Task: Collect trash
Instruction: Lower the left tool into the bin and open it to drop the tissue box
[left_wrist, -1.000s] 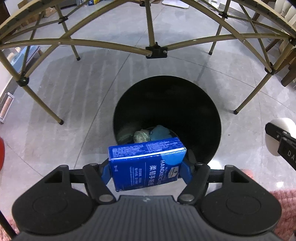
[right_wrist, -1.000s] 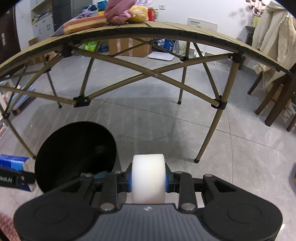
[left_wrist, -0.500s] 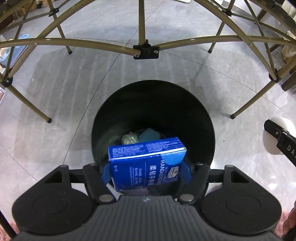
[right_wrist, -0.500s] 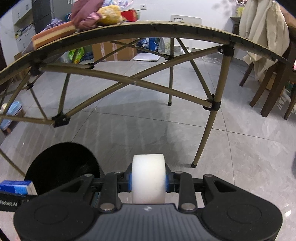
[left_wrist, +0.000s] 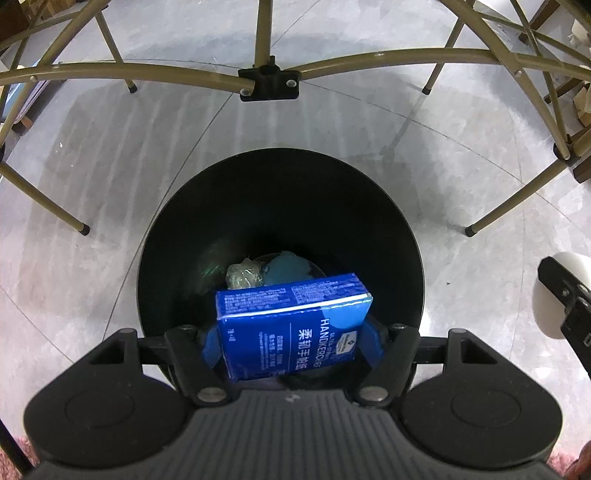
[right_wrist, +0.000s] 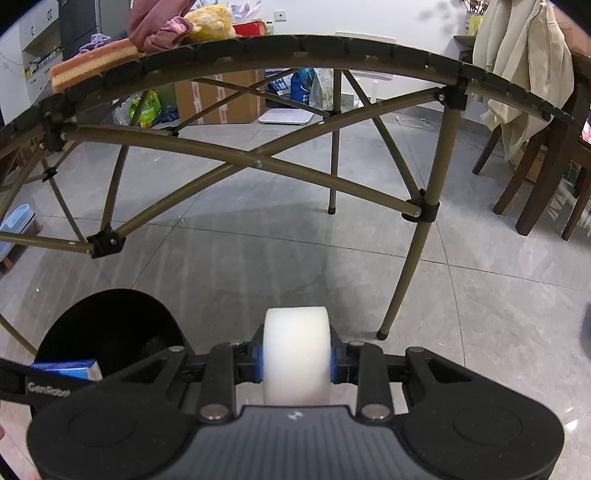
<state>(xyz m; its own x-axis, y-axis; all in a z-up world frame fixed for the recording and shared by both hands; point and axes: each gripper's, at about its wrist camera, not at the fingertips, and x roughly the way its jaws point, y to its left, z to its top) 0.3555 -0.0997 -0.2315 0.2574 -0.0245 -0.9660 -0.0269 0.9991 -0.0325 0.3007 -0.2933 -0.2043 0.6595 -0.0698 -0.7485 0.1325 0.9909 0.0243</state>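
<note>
Left wrist view: left gripper (left_wrist: 290, 334) points steeply down, jaws pinching a blue tissue pack (left_wrist: 293, 325) by its two ends, blue pads tight on both sides. Pack sits lower centre of frame, directly over the mouth of the black bin (left_wrist: 388, 221). Bin stands on the grey tiled floor (left_wrist: 110, 155). Inside, at the bottom: a crumpled pale wad (left_wrist: 243, 275) and a blue crumpled item (left_wrist: 286, 266), touching each other; what they are can't be made out in the dark interior.

Obstructions: folding frame of the surface (left_wrist: 269, 83) crosses the upper part of the frame, w/ black joint bracket at top centre and legs planted on the floor left and right of the bin. Nothing lies between pack and bin opening.

Right wrist view: right gripper (right_wrist: 295, 360) at lower centre, jaws pressed onto a white roll (right_wrist: 295, 354), held upright betw. the pads. Bin appears at lower left, pack edge just visible there behind the left gripper's arm. Roll is beside the bin, not over it.

Surroundings: surface edge arcs across the top, carrying a sponge-like slab (right_wrist: 92, 62), pinkish cloth (right_wrist: 159, 26) and a yellow item (right_wrist: 210, 20). Cardboard boxes (right_wrist: 221, 96) and bags beyond; wooden chair (right_wrist: 535, 166) w/ a cream garment (right_wrist: 517, 55) at right.
</note>
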